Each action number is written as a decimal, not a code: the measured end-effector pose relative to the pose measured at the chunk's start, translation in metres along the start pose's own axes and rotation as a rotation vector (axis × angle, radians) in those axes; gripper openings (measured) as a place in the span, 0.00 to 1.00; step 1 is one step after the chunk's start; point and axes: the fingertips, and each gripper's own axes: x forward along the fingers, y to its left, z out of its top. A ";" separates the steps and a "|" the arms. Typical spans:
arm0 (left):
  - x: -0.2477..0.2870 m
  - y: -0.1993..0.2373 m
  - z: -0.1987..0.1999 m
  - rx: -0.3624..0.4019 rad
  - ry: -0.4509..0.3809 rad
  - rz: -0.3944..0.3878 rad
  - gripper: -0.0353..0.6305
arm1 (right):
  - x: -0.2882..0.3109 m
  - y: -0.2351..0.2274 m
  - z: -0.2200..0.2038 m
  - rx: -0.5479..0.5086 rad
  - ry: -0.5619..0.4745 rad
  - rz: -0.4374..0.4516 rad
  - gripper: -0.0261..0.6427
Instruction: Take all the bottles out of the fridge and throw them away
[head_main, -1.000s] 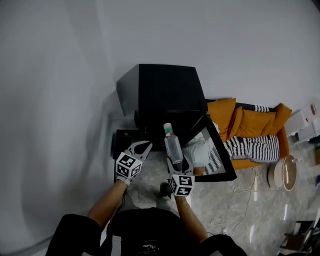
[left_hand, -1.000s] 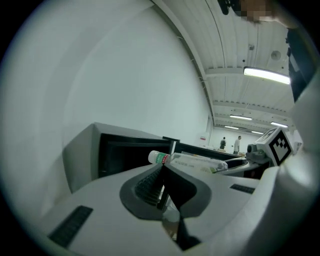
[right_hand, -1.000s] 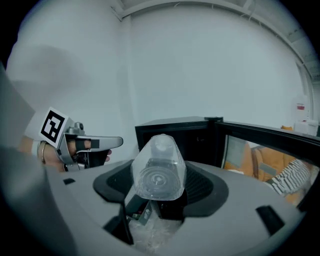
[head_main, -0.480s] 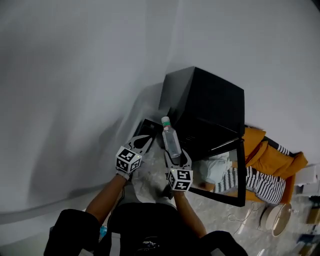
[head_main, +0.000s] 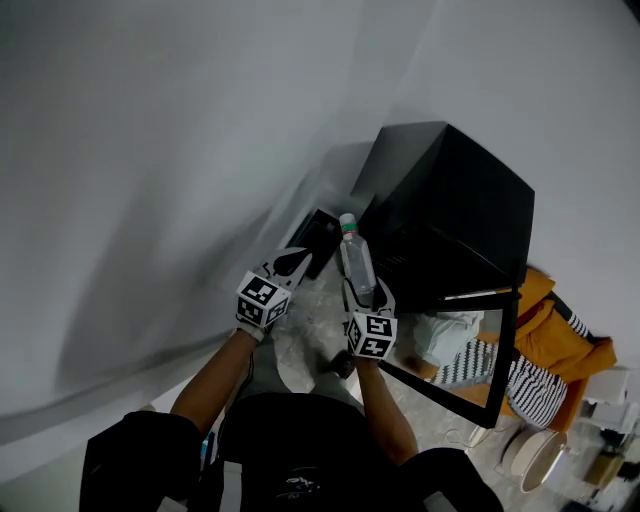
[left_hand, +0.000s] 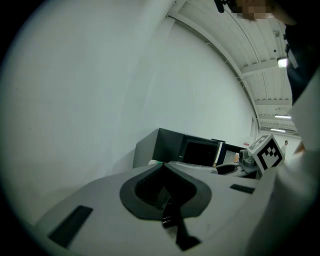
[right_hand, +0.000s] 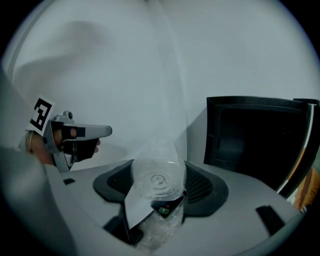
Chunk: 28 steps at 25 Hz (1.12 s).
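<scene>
**A:** Head view first. Where is the bottle?

**B:** The clear plastic bottle (head_main: 354, 260) is outside the black fridge (head_main: 455, 205), held up in front of it. It is tilted slightly, with its white cap on top. The right gripper (head_main: 366, 297) has its jaws clamped on the bottle's lower part.

**A:** And the other gripper?

**B:** The left gripper (head_main: 289, 263) is just to the left of the bottle and not touching it. Its jaws come together to a point. The fridge door (head_main: 512, 340) stands swung open, and an orange sofa (head_main: 560, 335) lies beyond it.

**A:** What does the left gripper view show?

**B:** The jaws are closed tip to tip, and the dark hollow between the pads holds nothing. Past the jaws stands the fridge against a pale wall (left_hand: 90, 90). The right gripper's marker cube (left_hand: 267, 152) shows at the right edge.

**A:** And the right gripper view?

**B:** The bottle is seen from its ribbed base, end-on. A dark pad presses it on each side, so the jaws are narrowed to the width of the bottle. The left gripper is off to the left, apart from the bottle. The fridge's dark open front fills the right side.
</scene>
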 end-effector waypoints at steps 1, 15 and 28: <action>0.000 0.005 -0.004 -0.001 0.001 0.007 0.06 | 0.008 0.001 -0.005 -0.003 0.008 0.002 0.50; 0.031 0.071 -0.086 -0.055 0.038 0.027 0.06 | 0.135 -0.002 -0.095 0.016 0.101 0.003 0.50; 0.052 0.107 -0.225 -0.150 0.118 0.061 0.06 | 0.206 -0.010 -0.248 0.075 0.254 -0.012 0.50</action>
